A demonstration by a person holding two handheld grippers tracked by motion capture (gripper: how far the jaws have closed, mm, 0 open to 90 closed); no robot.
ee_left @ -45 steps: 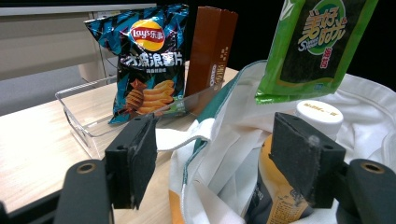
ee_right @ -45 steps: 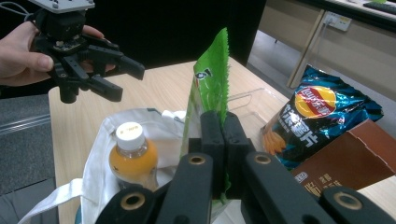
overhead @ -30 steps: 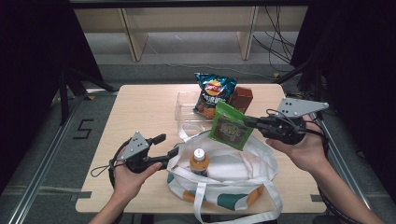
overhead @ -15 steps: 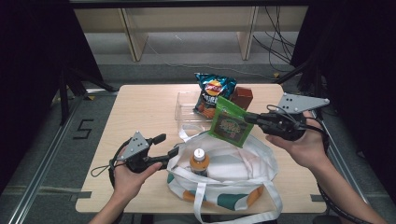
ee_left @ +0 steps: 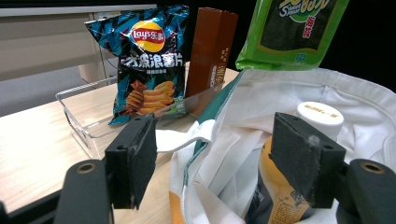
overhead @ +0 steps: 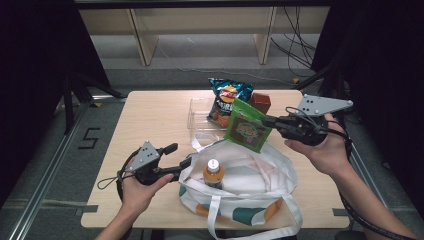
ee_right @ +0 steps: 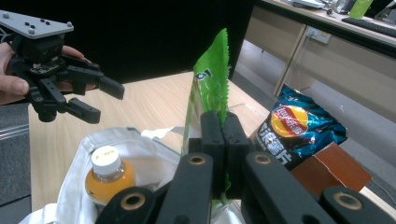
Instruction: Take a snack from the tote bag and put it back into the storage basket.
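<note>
My right gripper [overhead: 272, 121] is clamped on the edge of the green snack packet [overhead: 246, 126], which hangs tilted above the rim of the white tote bag [overhead: 260, 167] (an orange juice bottle [overhead: 213, 173] stands inside). My left gripper [overhead: 181, 156] sits at the bag's near-left rim, jaws apart around the fabric edge without pinching it.

Light wooden table [overhead: 150, 115] bearing clear tray [overhead: 198, 114] and white tote bag [overhead: 260, 175].
</note>
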